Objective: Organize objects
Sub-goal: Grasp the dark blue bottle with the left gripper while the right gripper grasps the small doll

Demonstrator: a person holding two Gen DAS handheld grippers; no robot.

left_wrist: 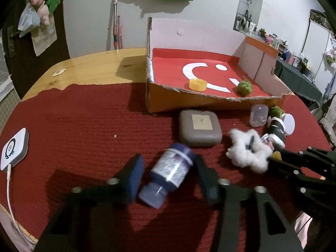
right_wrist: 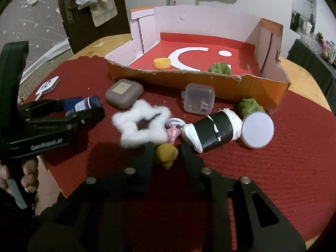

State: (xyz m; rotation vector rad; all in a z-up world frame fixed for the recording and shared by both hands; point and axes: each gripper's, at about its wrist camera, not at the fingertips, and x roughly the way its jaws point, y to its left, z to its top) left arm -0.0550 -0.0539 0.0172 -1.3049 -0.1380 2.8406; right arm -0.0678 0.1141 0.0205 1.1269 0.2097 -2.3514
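Ribbed red mat (left_wrist: 84, 115) under fluffy star-shaped tuft (right_wrist: 142, 124)

A wooden table (left_wrist: 94, 67) carries a red mat (left_wrist: 73, 126), with a cardboard box (left_wrist: 189, 103) on it.

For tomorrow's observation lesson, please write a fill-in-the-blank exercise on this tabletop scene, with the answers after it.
1. The left tongs close around a purple ____.
2. The yellow cap lies inside the cardboard ____.
3. The right tongs pinch a small ____ toy.
4. The fluffy star is ____ in colour.

Answers: bottle; box; yellow; white
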